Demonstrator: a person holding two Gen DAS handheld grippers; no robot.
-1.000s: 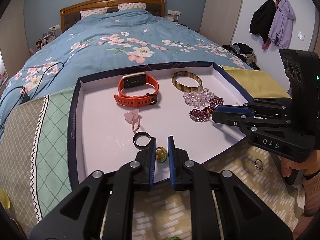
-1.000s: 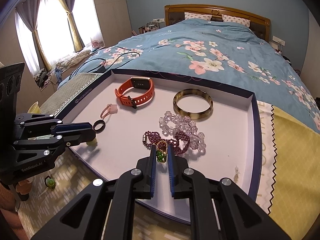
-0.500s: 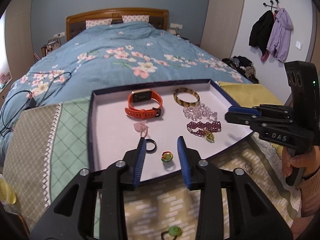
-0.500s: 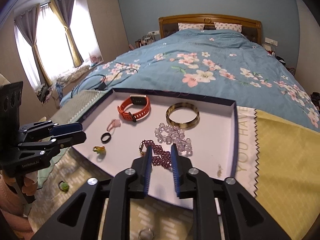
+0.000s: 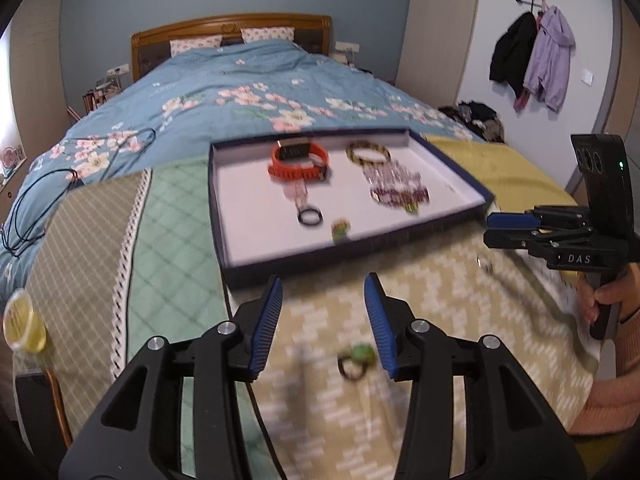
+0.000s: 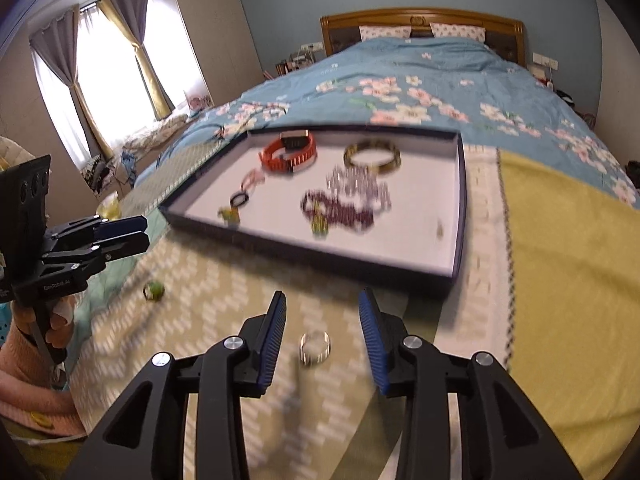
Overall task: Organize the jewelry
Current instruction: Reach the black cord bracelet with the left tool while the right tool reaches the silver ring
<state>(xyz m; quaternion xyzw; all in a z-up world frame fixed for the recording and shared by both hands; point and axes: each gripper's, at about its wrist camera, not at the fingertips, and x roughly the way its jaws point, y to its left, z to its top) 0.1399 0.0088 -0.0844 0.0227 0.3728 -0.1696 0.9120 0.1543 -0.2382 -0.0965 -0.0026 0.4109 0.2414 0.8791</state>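
Backing off from the shallow navy-rimmed white tray [image 5: 224, 216], both tools are clear of it, where a second ago each sat low over its floor pinching a ring. Left gripper [image 5: 323, 300]: jaws have just been opening, nothing between the pads; a green-stoned ring [image 5: 356, 358] lies on the olive patterned cloth [image 5: 460, 320] at 5 o'clock of its tips. Right gripper [image 6: 322, 310]: jaws likewise just opening, empty; a plain silver band ring [image 6: 315, 347] lies on the cloth between its fingers. Two rings now rest inside the tray at its near edge, 6 o'clock of the orange watch strap [image 5: 298, 160]. Judgement: two drop-offs done, next pair lined up.
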